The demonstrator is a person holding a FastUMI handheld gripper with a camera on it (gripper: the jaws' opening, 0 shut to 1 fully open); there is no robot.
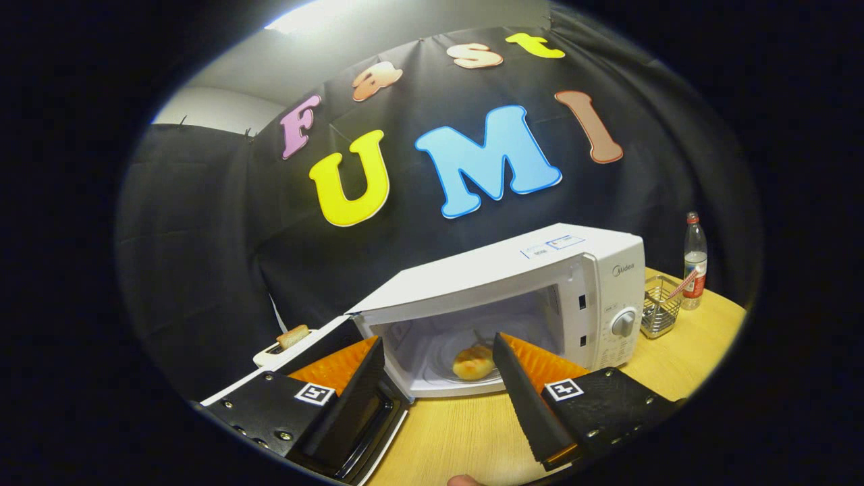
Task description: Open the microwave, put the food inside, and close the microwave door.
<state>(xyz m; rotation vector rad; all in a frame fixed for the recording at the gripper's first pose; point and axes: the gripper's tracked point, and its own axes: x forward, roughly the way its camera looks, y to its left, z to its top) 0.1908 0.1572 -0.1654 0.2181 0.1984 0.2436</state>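
The microwave (540,297) is seen right of centre in the frame, standing on the wooden table (459,439). Its door (351,405) is swung fully open toward the lower left, partly hidden behind the left finger. The food (474,362), a golden bun-like item, is seen inside the cavity on the glass turntable (449,368), in the lower centre of the frame. Two of the three steps are therefore judged complete: the door is opened and the food is placed inside.

The gripper (439,351) is positioned in front of the cavity opening, with its fingers spread wide apart and nothing held between them. The food is located beyond the fingertips, not in contact with them.

The closing of the door is judged to be the one step left. For this, contact with the outer face of the door at lower left is expected to be required.

A wire basket (658,310) and a bottle (694,263) are located at the right, beside the microwave. A toaster (283,347) holding bread is seen at the left, behind the door.
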